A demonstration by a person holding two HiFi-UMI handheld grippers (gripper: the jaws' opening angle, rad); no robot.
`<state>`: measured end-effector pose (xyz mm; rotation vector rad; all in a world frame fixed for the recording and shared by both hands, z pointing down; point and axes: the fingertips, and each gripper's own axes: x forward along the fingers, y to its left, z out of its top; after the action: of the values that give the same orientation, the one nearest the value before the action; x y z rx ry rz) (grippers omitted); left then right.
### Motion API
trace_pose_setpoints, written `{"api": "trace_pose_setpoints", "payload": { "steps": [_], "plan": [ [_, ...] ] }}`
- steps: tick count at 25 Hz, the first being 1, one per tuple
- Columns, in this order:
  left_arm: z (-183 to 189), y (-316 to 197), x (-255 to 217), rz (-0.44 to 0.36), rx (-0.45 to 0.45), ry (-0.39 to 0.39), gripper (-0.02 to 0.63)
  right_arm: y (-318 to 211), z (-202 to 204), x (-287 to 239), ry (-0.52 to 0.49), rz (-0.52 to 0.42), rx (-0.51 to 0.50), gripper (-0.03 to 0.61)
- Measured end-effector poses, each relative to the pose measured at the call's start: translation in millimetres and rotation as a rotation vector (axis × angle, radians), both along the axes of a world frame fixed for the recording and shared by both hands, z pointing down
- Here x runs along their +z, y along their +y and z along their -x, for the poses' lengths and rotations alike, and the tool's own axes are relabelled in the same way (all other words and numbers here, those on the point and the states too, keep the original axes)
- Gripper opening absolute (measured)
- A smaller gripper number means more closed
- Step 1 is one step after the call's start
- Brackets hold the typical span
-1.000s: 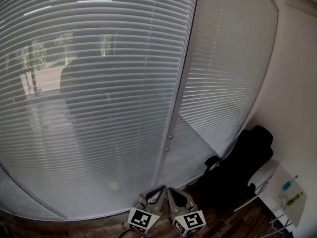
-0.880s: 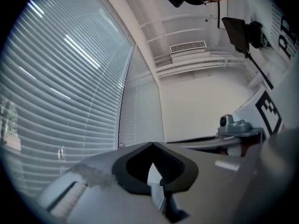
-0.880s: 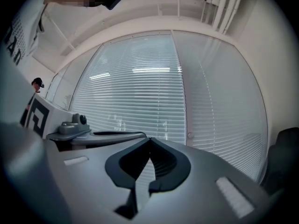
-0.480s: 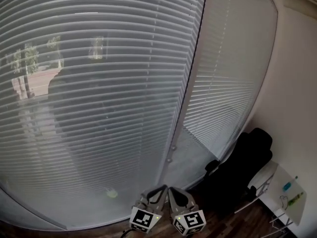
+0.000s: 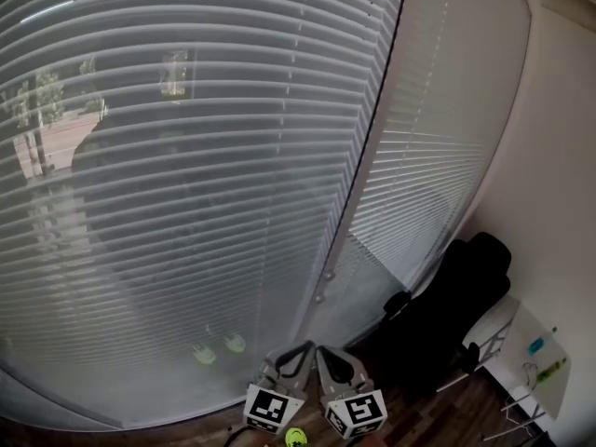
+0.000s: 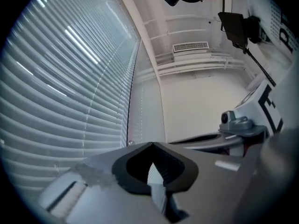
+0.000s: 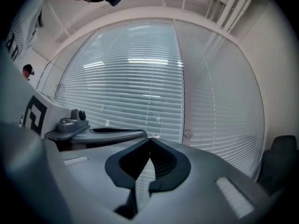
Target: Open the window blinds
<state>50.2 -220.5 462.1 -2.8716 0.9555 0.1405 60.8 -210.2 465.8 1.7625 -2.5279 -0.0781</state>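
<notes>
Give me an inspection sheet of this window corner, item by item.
Surface: wood floor, little of it in view.
Job's things: blinds lowered over both panes, slats nearly shut.
Clutter: black chair; white table with small items; green blobs low at the glass, unclear.
Grippers: left gripper and right gripper side by side, fingers shut, empty, not touching the blinds.
Cables: two knobs by the frame, perhaps cord ends.
Surroundings: white wall at right.
</notes>
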Motion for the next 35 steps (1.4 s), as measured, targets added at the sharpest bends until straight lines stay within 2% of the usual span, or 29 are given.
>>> {"api": "trace_pose_setpoints", "payload": {
  "steps": [8, 15, 23, 30, 32, 35],
  "plan": [
    [-10.7, -11.7, 3.1, 0.004, -0.024, -0.017, -0.009, -14.2, -11.5, 2.5, 0.026, -0.009, -0.018, 0.006],
    [-18.2, -28.3, 5.1, -0.016, -0.103, -0.015, -0.009, -35.4, -20.9, 6.5, 0.029, 0.003, -0.069, 0.006],
    [-48.8, -85.6, -9.6, -0.04, -0.161, -0.028, -0.009, -93.3, -51.5, -9.9, 0.015, -0.015, -0.125, 0.006],
    [-56.9, -110.7, 7.0, -0.036, -0.206, -0.022, -0.009, -119.1, -62.5, 12.7, 0.085, -0.043, -0.134, 0.011],
    [-56.3, -115.5, 7.1, -0.033, -0.201, -0.024, -0.009, -124.8, -65.0, 8.9, 0.086, -0.056, -0.118, 0.034],
    [-53.4, -124.9, 9.8, -0.013, -0.198, -0.027, -0.009, -135.4, -67.5, 7.1, 0.102, -0.059, -0.095, 0.106]
  ]
}}
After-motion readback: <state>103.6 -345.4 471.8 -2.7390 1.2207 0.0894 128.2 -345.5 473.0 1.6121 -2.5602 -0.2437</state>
